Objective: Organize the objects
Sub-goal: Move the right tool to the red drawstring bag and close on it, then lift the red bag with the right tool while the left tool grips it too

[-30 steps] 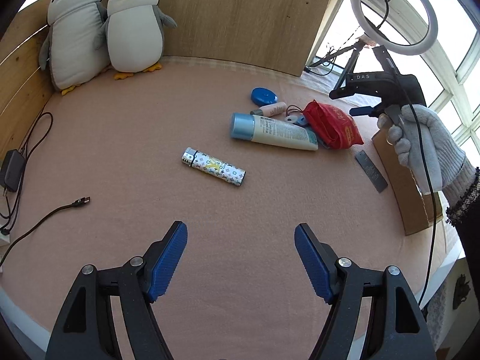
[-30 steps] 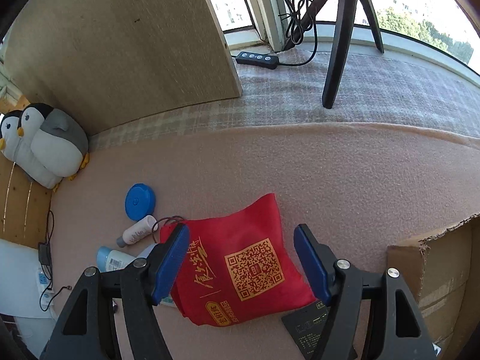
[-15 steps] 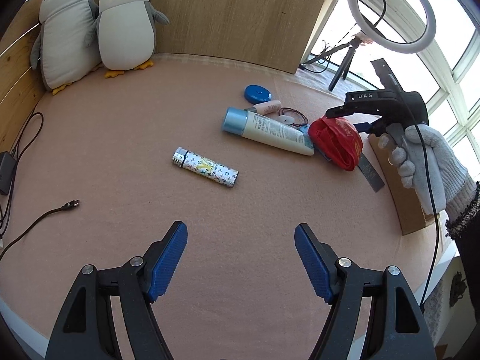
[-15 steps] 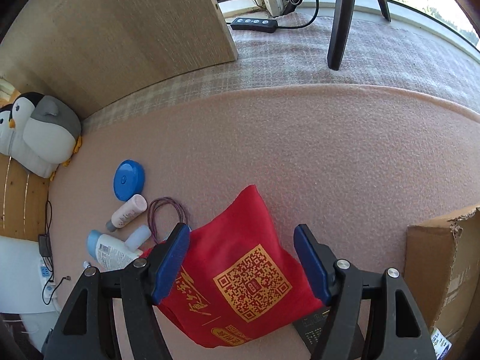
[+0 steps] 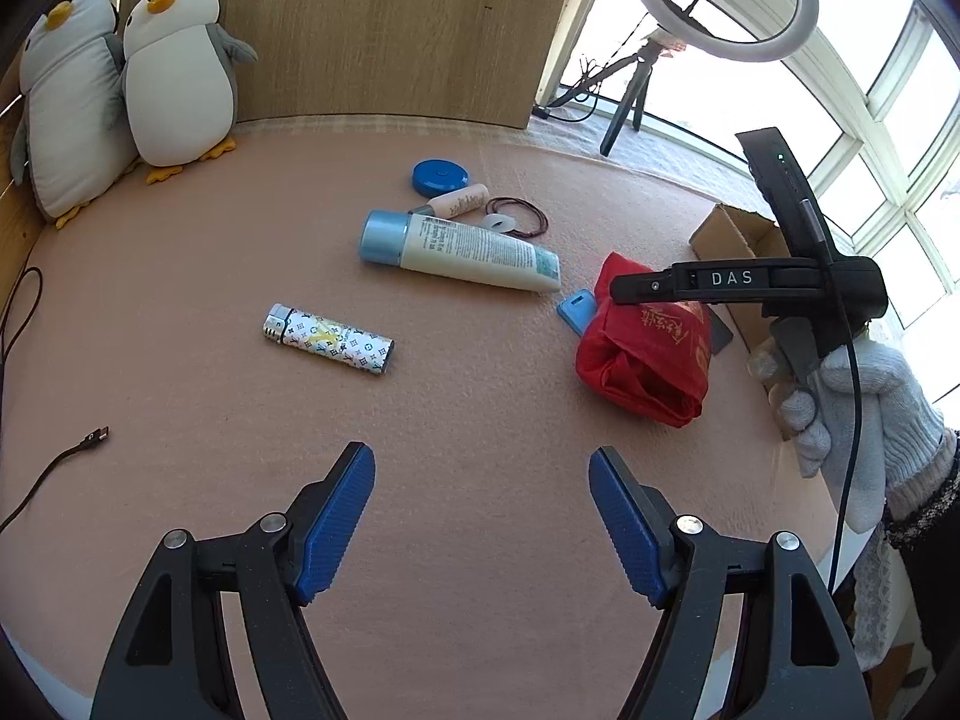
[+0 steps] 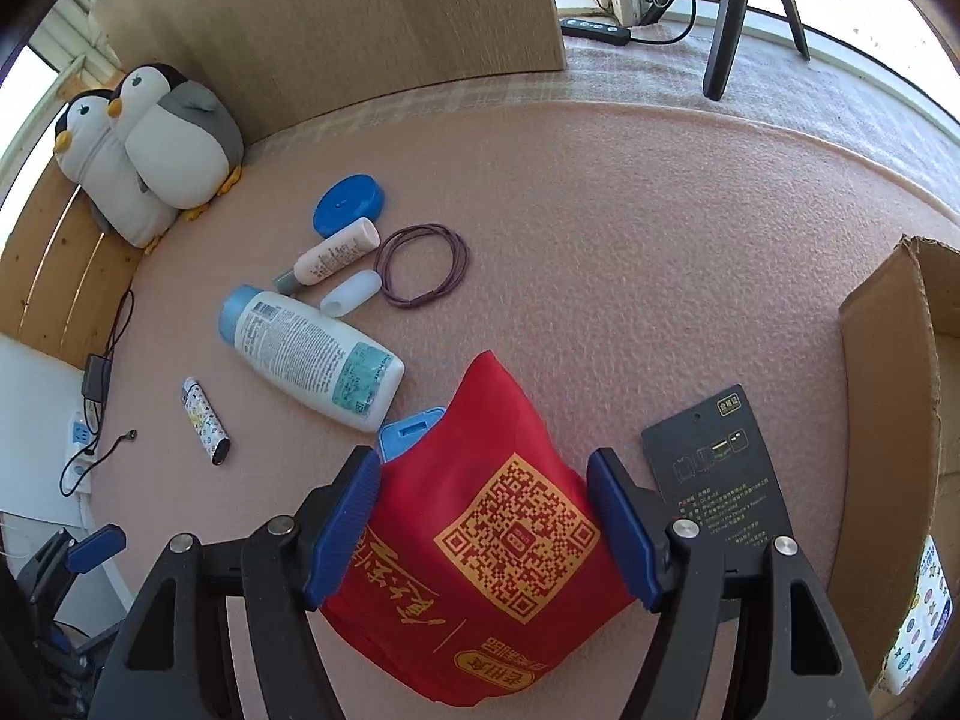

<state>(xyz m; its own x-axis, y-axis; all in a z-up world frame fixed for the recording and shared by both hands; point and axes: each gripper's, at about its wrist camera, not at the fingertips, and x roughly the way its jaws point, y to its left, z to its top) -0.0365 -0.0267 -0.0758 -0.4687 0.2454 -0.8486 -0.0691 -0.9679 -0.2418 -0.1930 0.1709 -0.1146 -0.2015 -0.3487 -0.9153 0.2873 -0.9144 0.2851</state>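
A folded red bag (image 6: 498, 528) with a yellow QR code lies on the pink mat; it also shows in the left wrist view (image 5: 648, 354). My right gripper (image 6: 483, 531) is open with its jaws either side of the bag. My left gripper (image 5: 482, 516) is open and empty over bare mat. A white tube with a blue cap (image 5: 456, 249), a patterned lighter (image 5: 328, 338), a blue lid (image 5: 440, 174), a small pink tube (image 5: 456, 202), a hair tie (image 6: 422, 273) and a blue case (image 6: 411, 432) lie nearby.
A cardboard box (image 6: 888, 420) stands at the right edge, with a black card (image 6: 714, 474) beside it. Two plush penguins (image 5: 120, 90) lean on the wooden wall at the back left. A cable (image 5: 60, 462) lies at the left. A ring light on a tripod (image 5: 720, 0) stands behind.
My right gripper has come down and nearer, so its jaws now straddle the red bag. The left gripper's view has shifted slightly; it stays open.
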